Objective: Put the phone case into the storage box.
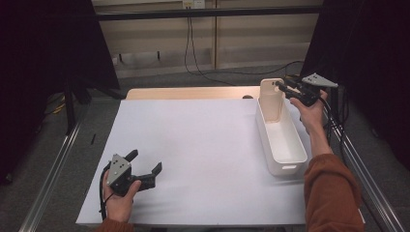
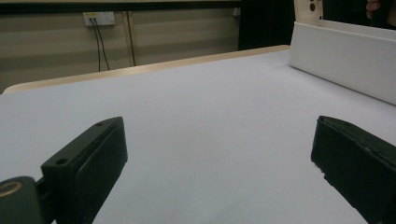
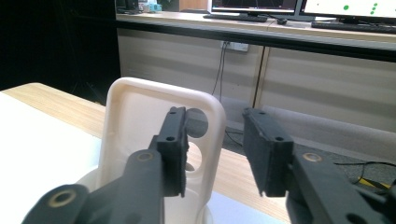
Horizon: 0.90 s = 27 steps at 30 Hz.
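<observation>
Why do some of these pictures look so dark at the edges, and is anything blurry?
High view: black curtains darken both sides, while the white sheet is evenly lit. Left gripper view: the claw close up looks soft. Right gripper view: the phone case is fairly sharp, the monitors glare.

The left gripper (image 1: 146,164) sits low at the near left of the white table mat (image 1: 203,145), held in the left hand (image 1: 121,195), its jaws spread wide and pointing across the mat. The right gripper (image 1: 283,90) is raised beyond the mat's far right corner in the right hand (image 1: 309,112), orange-sleeved forearm (image 1: 329,188) stretched forward, jaws parted and pointing left.
</observation>
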Each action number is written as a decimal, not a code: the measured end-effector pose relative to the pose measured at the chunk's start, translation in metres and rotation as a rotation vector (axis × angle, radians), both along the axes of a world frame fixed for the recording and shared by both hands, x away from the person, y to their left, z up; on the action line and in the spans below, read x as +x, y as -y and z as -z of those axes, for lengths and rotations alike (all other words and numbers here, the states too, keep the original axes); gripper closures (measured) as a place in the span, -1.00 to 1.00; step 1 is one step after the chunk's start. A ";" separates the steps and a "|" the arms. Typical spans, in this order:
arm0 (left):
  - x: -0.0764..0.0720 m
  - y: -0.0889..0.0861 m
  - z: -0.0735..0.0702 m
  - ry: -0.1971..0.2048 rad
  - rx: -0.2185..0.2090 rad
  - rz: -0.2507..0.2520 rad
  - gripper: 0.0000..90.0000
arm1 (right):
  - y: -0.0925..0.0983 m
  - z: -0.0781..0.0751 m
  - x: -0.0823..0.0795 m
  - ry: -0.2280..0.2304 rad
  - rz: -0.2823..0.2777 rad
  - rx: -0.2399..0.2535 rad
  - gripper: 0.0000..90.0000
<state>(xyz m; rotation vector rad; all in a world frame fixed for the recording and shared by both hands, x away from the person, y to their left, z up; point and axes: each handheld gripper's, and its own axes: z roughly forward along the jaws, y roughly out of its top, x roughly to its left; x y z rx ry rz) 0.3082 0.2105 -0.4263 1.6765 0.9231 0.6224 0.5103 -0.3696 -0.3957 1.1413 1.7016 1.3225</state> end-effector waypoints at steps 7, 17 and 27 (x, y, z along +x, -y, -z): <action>0.000 0.001 0.000 0.001 -0.009 0.004 -0.92 | -0.001 -0.002 -0.002 -0.002 0.000 0.009 0.04; 0.000 0.002 -0.001 0.006 -0.011 0.001 -0.92 | -0.003 -0.005 -0.005 -0.013 0.014 0.021 -0.46; 0.001 0.006 -0.002 0.006 -0.020 0.017 -0.92 | -0.006 -0.006 -0.006 -0.028 0.024 0.053 -0.87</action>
